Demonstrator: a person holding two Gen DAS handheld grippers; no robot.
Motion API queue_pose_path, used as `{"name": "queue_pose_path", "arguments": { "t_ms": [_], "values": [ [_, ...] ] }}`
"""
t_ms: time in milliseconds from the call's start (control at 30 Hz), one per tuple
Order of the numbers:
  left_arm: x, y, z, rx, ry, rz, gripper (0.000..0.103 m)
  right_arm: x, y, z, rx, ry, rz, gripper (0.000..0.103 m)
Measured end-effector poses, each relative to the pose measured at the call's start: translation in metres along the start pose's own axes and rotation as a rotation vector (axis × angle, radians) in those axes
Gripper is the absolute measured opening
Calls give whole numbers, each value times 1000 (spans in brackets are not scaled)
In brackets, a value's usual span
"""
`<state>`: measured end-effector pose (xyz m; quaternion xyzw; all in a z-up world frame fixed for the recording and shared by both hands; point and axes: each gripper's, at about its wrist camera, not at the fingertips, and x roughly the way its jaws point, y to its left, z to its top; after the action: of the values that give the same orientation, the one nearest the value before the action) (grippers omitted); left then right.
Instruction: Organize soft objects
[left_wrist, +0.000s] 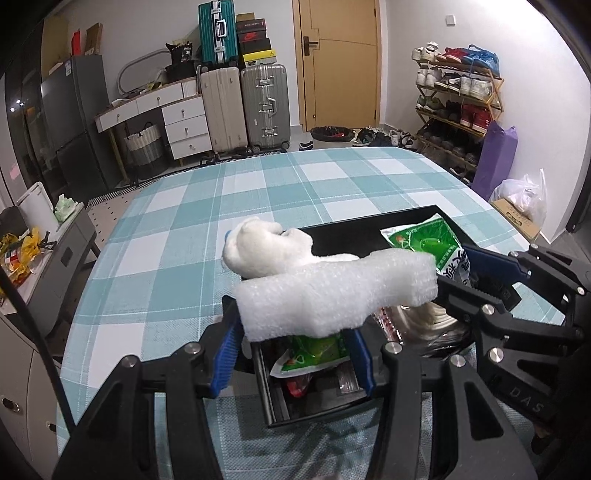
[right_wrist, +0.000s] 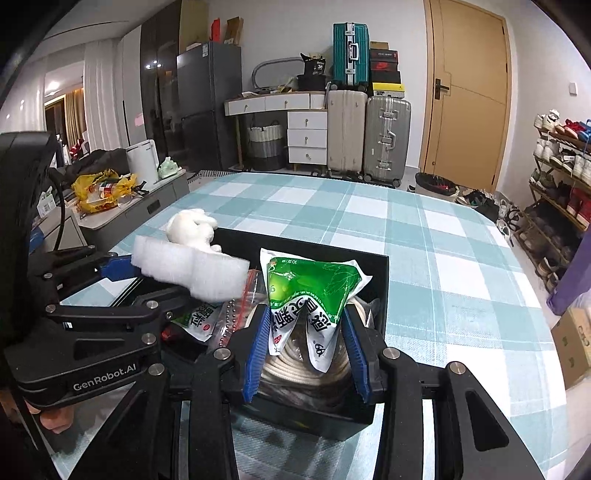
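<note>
Left gripper (left_wrist: 291, 354) clamps my foam (left_wrist: 332, 295) over the box's (right_wrist: 376, 273) left edge; right gripper (right_wrist: 306, 354) pinches a green pouch (right_wrist: 314, 291) above its middle. Rope, packets inside; plush (left_wrist: 262, 247) remains outside.

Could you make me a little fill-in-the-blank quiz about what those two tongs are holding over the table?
1. The left tongs grip a white piece of ____.
2. The right tongs pinch a packet coloured white and ____.
3. Both are over a black ____ on the checked tablecloth.
4. The white plush toy lies at the box's ____ edge.

Missing words: foam; green; box; left
</note>
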<state>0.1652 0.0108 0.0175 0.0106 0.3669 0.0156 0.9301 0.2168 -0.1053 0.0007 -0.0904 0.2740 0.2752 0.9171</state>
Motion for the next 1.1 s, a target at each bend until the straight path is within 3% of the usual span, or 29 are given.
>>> {"name": "queue_pose_path", "arguments": {
  "t_ms": [133, 267, 467, 600, 700, 900, 1100],
  "values": [
    [1, 2, 0, -12, 12, -12, 52, 2, 1, 1, -13, 6, -5, 39],
    [-2, 5, -1, -23, 22, -27, 54, -4, 2, 1, -30, 0, -7, 52],
    [-21, -2, -6, 18, -3, 9, 78, -23, -2, 0, -36, -27, -43, 65],
    [-35, 2, -12, 3, -21, -1, 82, -32, -7, -4, -14, -31, -40, 72],
    [-43, 6, -17, -8, -38, 7, 97, -41, -9, -10, 8, -42, -37, 87],
    [-58, 20, -32, -67, -74, -11, 102, -61, -7, -19, 22, -84, 26, 101],
    [-68, 25, -42, -120, -136, -43, 103, -80, 3, -29, -2, -150, 63, 102]
  ]
}}
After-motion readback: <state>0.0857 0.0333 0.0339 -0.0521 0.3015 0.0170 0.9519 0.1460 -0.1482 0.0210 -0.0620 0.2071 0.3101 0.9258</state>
